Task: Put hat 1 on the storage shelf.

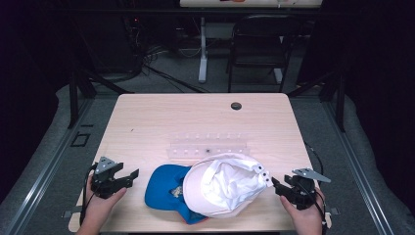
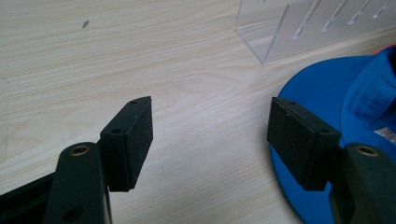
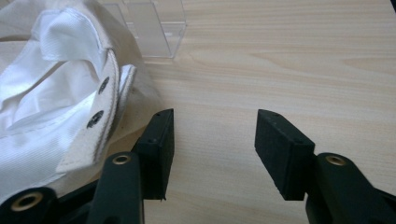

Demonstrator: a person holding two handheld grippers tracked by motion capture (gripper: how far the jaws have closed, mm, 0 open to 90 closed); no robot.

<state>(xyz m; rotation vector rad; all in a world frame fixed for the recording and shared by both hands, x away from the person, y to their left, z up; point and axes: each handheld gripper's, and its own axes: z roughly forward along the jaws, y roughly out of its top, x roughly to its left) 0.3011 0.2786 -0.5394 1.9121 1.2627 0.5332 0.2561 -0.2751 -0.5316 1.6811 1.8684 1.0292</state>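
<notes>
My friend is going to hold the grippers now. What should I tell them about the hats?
Left gripper: open, holds nothing, just left of the blue cap, which lies flat on the table.
Right gripper: open, holds nothing, beside the back strap of the white cap.
The white cap lies upside down, partly over the blue cap.
A clear plastic rack stands behind them with nothing on it.
Done: neither cap is gripped or on the rack yet.
Left: probably grip the white cap first, since it lies on top, then the blue one.
</notes>
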